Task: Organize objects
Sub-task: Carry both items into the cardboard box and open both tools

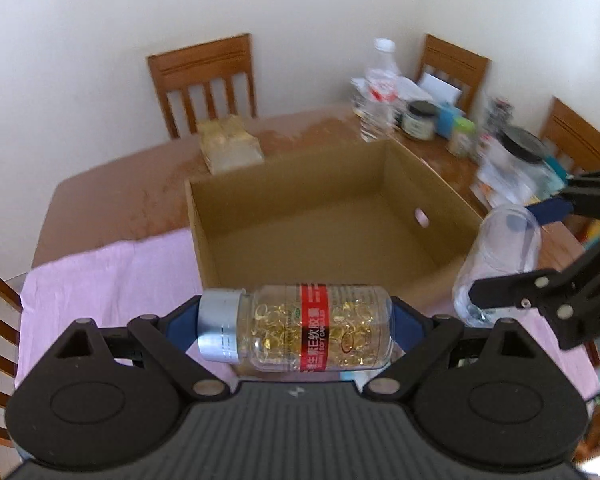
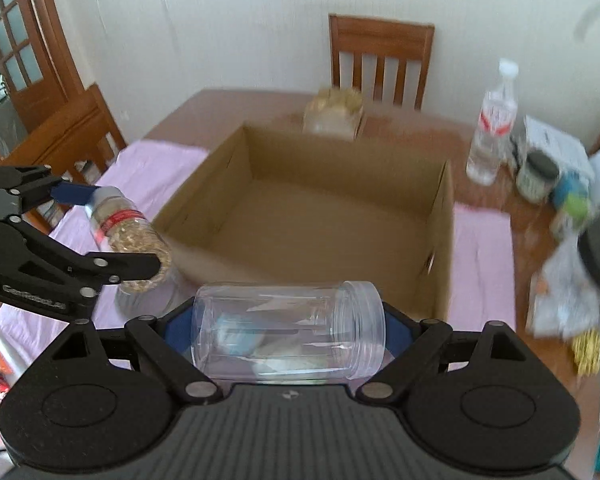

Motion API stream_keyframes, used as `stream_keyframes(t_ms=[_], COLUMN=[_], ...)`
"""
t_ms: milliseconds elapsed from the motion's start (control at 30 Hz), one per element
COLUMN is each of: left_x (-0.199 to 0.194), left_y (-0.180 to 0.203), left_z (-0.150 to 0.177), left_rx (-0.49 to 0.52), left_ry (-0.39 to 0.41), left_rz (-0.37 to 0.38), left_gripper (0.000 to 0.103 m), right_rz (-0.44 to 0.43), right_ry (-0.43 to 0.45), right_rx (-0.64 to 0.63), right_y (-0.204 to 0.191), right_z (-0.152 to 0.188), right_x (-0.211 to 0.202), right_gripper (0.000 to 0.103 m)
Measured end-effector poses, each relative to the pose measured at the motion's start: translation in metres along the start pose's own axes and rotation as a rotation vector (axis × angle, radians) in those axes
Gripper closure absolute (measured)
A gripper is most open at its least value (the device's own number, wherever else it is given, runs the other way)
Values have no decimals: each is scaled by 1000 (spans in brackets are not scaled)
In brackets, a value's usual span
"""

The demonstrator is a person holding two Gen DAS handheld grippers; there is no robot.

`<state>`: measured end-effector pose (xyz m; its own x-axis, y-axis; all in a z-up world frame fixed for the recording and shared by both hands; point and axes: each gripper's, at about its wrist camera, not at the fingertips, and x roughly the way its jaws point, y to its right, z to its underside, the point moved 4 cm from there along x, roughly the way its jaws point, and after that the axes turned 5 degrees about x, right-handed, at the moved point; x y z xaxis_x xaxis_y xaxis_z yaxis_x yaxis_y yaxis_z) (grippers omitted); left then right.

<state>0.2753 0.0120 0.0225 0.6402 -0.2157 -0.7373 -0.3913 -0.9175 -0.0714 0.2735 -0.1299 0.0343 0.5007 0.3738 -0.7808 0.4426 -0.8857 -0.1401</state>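
Left wrist view:
My left gripper (image 1: 296,330): sitting at the bottom middle of the frame, fingers spread wide and pinching a capsule bottle (image 1: 296,330) end to end.
Capsule bottle: lying sideways across my fingers, silver cap (image 1: 221,326) pointing to the left of the frame, red label band around the middle, gold softgels showing inside.
Cardboard box (image 1: 236,236): open, sitting in the centre of the frame just behind the bottle, partly on a pink cloth (image 1: 112,280).
My right gripper (image 1: 512,256): poking in from the right edge, holding a clear jar (image 1: 500,256) that's looking pretty blurry.
Far side of the table (image 1: 120,184): a water bottle (image 1: 380,92) and a bunch of small jars are crowding the upper right.

Right wrist view:
My right gripper (image 2: 290,336): bottom middle again, fingers wide apart and clamping the clear jar (image 2: 290,336) by its two ends.
Clear jar: lying sideways, threaded open mouth facing the right of the frame, no lid on it.
Cardboard box (image 2: 442,248): filling the middle of the frame right behind the jar.
My left gripper (image 2: 112,236): coming in from the left edge, gripping the capsule bottle (image 2: 128,232) tilted, near the box's left corner.
Water bottle (image 2: 492,128): standing at the upper right.
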Motion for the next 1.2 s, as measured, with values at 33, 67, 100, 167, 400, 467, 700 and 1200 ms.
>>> stream_keyframes(t_ms=[33, 67, 100, 167, 400, 467, 700, 1200], left_x=[8, 19, 26, 43, 92, 100, 91, 34], left_y=[0, -2, -4, -5, -4, -1, -1, 37], left_z=[-8, -15, -20, -26, -17, -16, -27, 19], left_rx=[-14, -27, -36, -56, -114, -132, -168, -100], left_ry=[0, 0, -4, -26, -123, -141, -104, -75], left_rz=[-14, -28, -37, -48, -75, -85, -154, -137], left_gripper=[10, 10, 10, 10, 10, 8, 7, 2], right_rz=[-1, -4, -4, 2, -16, -8, 0, 63], right_ry=[10, 12, 10, 1, -69, -59, -27, -23], right_rx=[-5, -11, -13, -12, -10, -14, -45, 1], right_y=[5, 11, 17, 28, 47, 50, 57, 55], right_z=[-9, -17, -24, -34, -33, -32, -29, 36], right_x=[5, 11, 19, 35, 74, 77, 64, 30], right_gripper=[10, 10, 10, 10, 7, 0, 0, 0])
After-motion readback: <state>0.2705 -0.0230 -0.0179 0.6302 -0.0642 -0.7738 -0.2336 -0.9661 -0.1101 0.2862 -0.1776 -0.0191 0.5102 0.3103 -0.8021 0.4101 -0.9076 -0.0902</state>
